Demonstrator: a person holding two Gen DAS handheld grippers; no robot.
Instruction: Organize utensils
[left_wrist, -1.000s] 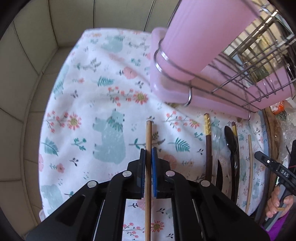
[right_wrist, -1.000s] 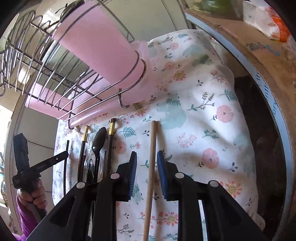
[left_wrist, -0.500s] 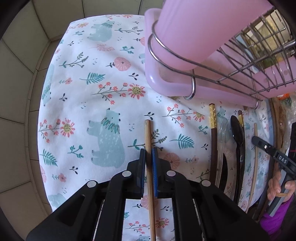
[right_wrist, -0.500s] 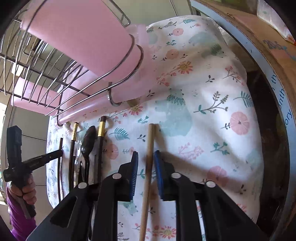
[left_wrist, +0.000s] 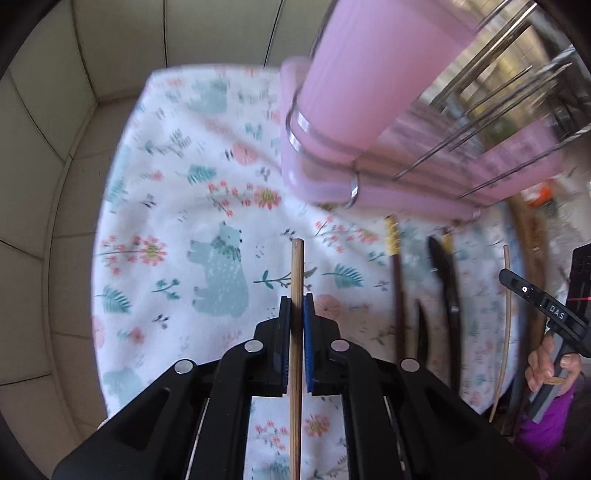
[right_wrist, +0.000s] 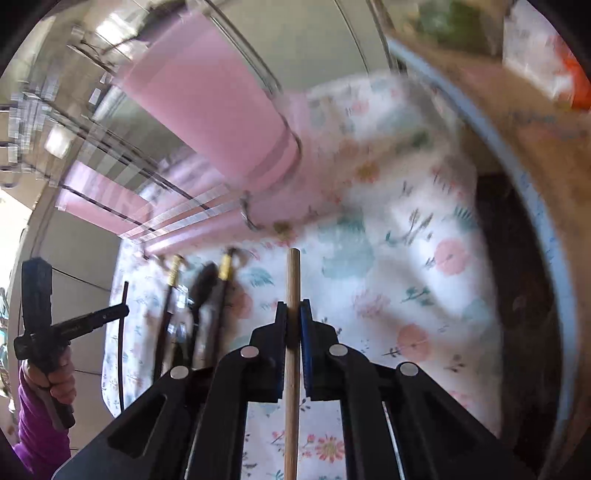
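— What did each claw have?

— My left gripper (left_wrist: 296, 306) was clenched on a chopstick (left_wrist: 296, 273), a plain light-wood stick running straight out between the blue pads, its blunt tip over the bear-print cloth (left_wrist: 177, 206). My right gripper (right_wrist: 293, 312) had just been closing and was clamped on a second stick (right_wrist: 293, 280) of the same wood.

— What did one camera catch that the other missed?

— The left showed cream tiles (left_wrist: 55, 184) past the cloth edge, and the other hand (left_wrist: 550, 365) on its handle. The right showed a wooden ledge (right_wrist: 517, 122) with a packet (right_wrist: 543, 62), and the left rig's hand (right_wrist: 55, 376).

— Anything around?

— A pink wire rack (left_wrist: 369, 110) stood just ahead, blurred. In front of it lay dark gold-tipped chopsticks (left_wrist: 395, 280), a black spoon (left_wrist: 445, 273) and a thin stick (left_wrist: 506, 317), side by side on the cloth.
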